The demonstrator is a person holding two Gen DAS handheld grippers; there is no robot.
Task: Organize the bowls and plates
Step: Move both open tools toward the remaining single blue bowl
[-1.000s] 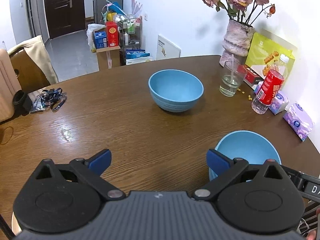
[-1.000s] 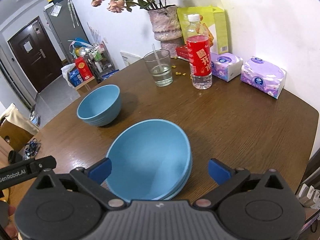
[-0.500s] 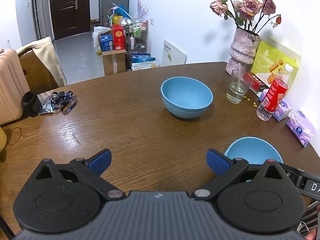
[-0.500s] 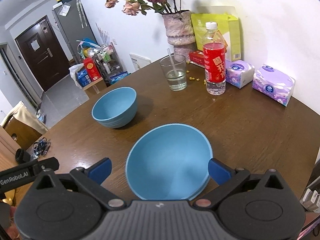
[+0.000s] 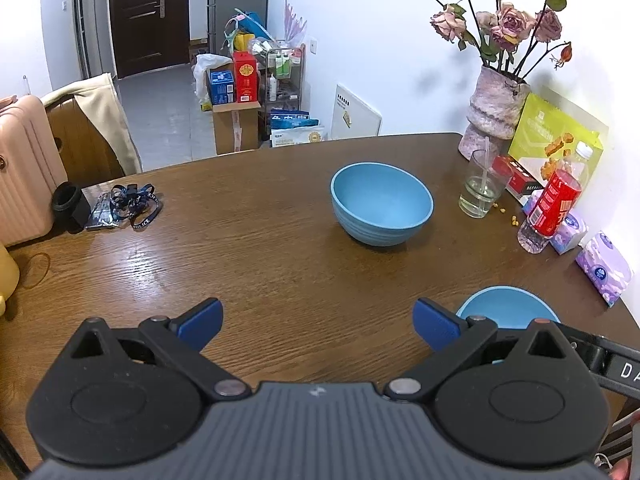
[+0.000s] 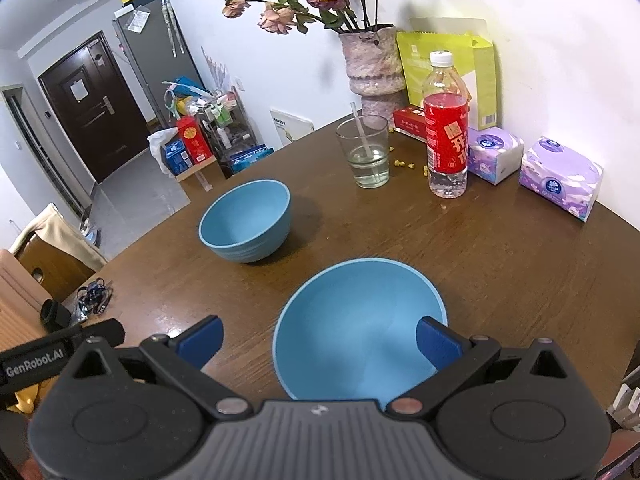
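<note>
Two blue bowls sit upright and empty, mouths up, on the wooden surface (image 5: 248,248): the far bowl (image 5: 381,203) mid-surface, the near bowl (image 6: 359,332) by the front edge. The left gripper (image 5: 316,322) holds its fingers spread over bare wood, and the right gripper (image 6: 318,338) hangs spread over the near bowl, holding nothing.

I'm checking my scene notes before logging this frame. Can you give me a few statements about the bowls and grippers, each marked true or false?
1. Two blue bowls sit on the wooden table: the far bowl and the near bowl. True.
2. The right gripper is shut on the near bowl. False: it is open, one finger over the bowl.
3. The bowls are stacked. False: they stand apart.
4. The left gripper is open and holds nothing. True.
5. The glass holds a straw. True.
</note>
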